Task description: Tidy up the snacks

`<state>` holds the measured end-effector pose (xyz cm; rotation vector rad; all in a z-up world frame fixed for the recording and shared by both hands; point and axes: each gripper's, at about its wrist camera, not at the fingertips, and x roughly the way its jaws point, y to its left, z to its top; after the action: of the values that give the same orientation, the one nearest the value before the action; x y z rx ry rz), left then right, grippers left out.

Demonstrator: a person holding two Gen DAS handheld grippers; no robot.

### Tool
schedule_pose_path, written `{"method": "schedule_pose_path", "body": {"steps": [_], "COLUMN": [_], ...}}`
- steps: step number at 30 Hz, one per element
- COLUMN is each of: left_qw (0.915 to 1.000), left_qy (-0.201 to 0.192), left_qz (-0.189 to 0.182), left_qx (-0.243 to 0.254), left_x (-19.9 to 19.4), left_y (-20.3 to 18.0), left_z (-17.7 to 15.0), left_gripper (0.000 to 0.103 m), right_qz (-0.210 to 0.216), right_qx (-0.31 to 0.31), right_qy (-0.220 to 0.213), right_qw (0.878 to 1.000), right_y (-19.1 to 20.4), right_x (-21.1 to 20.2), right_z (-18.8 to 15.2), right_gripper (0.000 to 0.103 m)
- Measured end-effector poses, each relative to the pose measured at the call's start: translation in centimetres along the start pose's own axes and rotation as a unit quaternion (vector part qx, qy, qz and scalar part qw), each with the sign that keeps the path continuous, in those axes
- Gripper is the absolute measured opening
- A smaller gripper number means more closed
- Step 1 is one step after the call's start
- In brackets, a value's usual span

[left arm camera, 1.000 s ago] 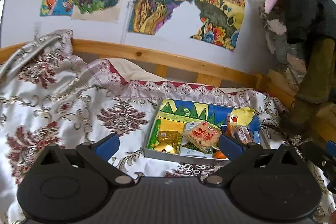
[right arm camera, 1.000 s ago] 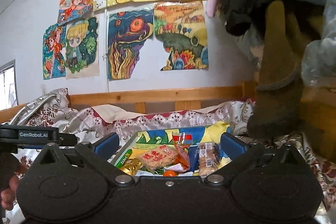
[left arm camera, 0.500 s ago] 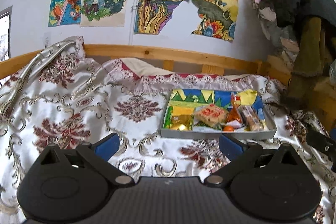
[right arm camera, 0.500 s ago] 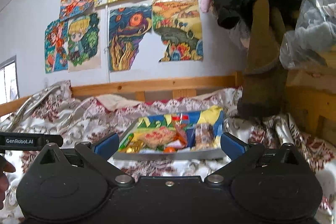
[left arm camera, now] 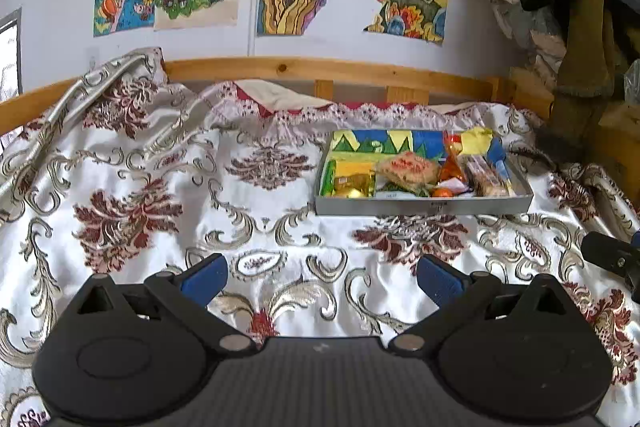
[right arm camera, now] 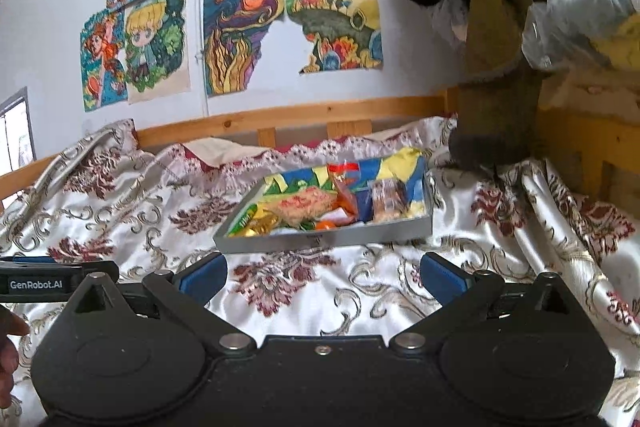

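Both grippers have pulled back from the grey tray (left arm camera: 424, 205) of snacks (left arm camera: 408, 169), which sits toward the bedspread's (left arm camera: 160, 187) far right edge. Left gripper (left arm camera: 322, 277) and right gripper (right arm camera: 324, 273) gape wide, empty.

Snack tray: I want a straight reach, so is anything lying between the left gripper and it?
Nothing visible: only bare patterned bedspread lies between the open left gripper and the snack tray.
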<state>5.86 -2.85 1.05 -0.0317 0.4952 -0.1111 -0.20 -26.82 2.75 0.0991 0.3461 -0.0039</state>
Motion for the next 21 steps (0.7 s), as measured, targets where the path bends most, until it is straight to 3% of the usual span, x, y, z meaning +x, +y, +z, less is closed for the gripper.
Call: {"method": "schedule_pose_path", "body": {"steps": [21], "left_qw": [0.9997], "left_qy": [0.024], "left_qz": [0.002], "left_qx": [0.003], "left_x": [1.1], "left_y": [0.2], "left_z": [-1.1], "left_gripper": [0.103], "right_qz": [0.004], "right_qx": [0.002], "right_qy": [0.037], "right_qw": [0.999], "right_y": [0.3], "right_x": [1.8], "right_z": [-1.6], "right_gripper": [0.102]}}
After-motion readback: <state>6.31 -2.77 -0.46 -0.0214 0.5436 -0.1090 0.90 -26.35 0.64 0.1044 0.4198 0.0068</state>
